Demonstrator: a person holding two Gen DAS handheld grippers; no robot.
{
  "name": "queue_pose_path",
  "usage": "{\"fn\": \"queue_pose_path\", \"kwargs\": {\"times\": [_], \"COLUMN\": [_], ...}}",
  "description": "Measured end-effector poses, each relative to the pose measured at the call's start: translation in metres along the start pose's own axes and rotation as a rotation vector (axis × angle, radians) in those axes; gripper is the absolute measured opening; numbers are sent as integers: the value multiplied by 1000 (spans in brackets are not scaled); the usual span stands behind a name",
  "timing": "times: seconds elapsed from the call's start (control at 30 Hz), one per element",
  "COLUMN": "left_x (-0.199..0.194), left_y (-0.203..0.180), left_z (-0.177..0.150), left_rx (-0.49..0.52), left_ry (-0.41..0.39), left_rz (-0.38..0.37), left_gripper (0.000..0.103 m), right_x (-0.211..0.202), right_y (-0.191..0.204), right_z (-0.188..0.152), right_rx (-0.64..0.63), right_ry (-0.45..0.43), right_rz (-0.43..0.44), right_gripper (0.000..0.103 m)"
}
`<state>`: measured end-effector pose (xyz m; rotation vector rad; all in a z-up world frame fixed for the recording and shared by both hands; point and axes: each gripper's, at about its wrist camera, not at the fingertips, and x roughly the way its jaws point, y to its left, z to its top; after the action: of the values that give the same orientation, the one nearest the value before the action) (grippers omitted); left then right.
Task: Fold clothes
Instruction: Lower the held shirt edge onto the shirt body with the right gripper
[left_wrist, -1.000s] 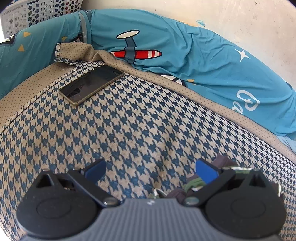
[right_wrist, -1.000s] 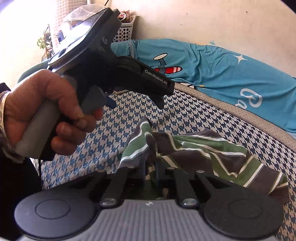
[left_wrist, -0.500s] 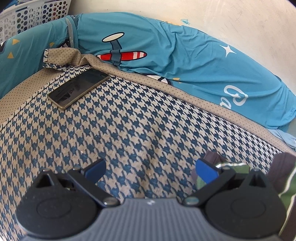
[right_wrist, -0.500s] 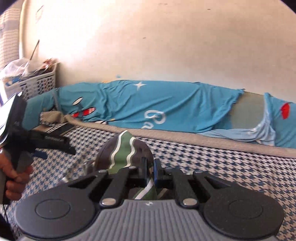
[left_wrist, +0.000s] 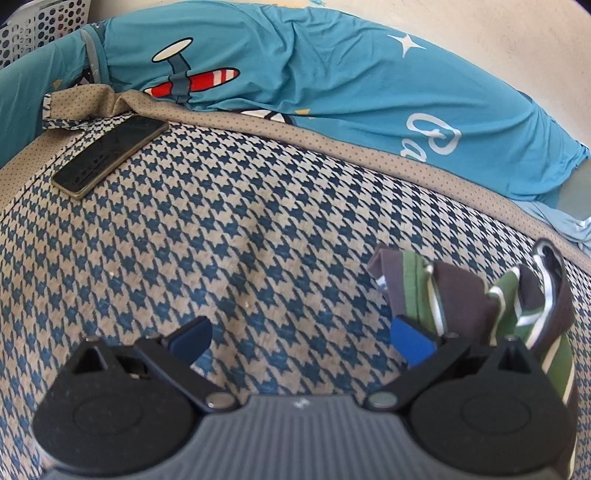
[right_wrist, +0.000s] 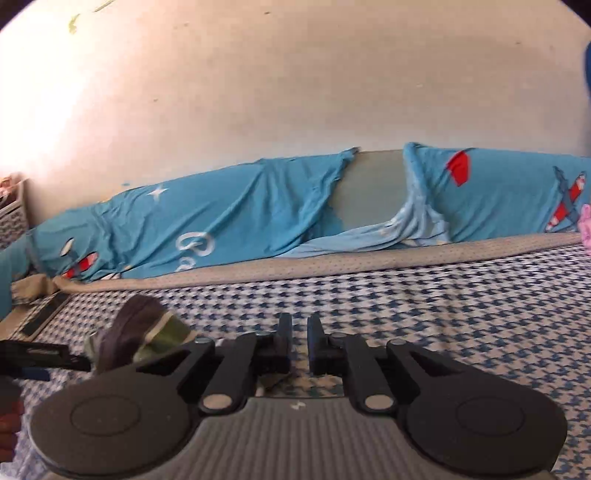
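A brown, green and white striped garment (left_wrist: 461, 295) lies bunched on the houndstooth bedspread (left_wrist: 240, 240). My left gripper (left_wrist: 299, 341) hovers just above the bedspread, wide open, with its right blue pad (left_wrist: 410, 343) at the garment's near edge and nothing between the pads. In the right wrist view the same garment (right_wrist: 140, 332) sits blurred to the left of my right gripper (right_wrist: 299, 343). That gripper's jaws stand a narrow gap apart, and only bedspread shows through the gap. The tip of the left gripper (right_wrist: 40, 358) pokes in at the far left there.
A dark phone (left_wrist: 110, 155) lies at the bedspread's far left corner. A blue airplane-print sheet (left_wrist: 332, 81) covers long cushions along the white wall. A white perforated basket (left_wrist: 37, 26) stands beyond the left end. Something pink (right_wrist: 585, 225) shows at the right edge.
The right gripper swung right, and the striped garment is out of its jaws and off to its left. More of the garment now shows past the left gripper's right finger.
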<state>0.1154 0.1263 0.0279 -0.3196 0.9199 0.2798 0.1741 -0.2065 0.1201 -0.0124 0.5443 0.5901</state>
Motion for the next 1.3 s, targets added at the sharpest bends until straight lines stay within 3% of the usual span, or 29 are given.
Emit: {"fn": "queue_pose_path", "kwargs": {"times": [0.07,0.27,0.47,0.57,0.63,0.73,0.77,0.8,0.97,1.2,1.27,1.3], "left_x": [3,13,17,19,19,19,18,17,11,12,12,13], "left_y": [-7,-20,-33,-37,-38,-37,-35,-34,-28,-32,-34,-35], "left_z": [-5,-16,-26,-30,-32,-32,-31,-30,-24,-24,-25,-26], "left_rx": [23,65,120,132,135,130,124,118,88,104,112,116], "left_ry": [14,69,91,103,106,101,97,90,53,53,57,59], "left_rz": [-1,-19,-31,-44,-45,-38,-36,-35,-33,-37,-40,-42], "left_gripper": [103,103,103,103,103,103,103,103,103,103,103,103], "right_x": [7,15,37,51,59,68,67,65,48,27,21,19], "right_y": [21,69,87,96,100,102,99,94,64,12,-3,-9], "right_z": [-4,-15,-17,-23,-28,-34,-33,-32,-19,-7,-4,-4], "right_rx": [-37,-139,-133,-163,-182,-195,-177,-146,-14,73,87,94], "right_ry": [26,36,50,83,115,146,148,146,71,-42,-57,-57], "right_rz": [83,211,225,181,148,101,94,93,24,-301,-372,-366], "right_gripper": [40,57,72,73,69,28,18,14,10,5,8,8]}}
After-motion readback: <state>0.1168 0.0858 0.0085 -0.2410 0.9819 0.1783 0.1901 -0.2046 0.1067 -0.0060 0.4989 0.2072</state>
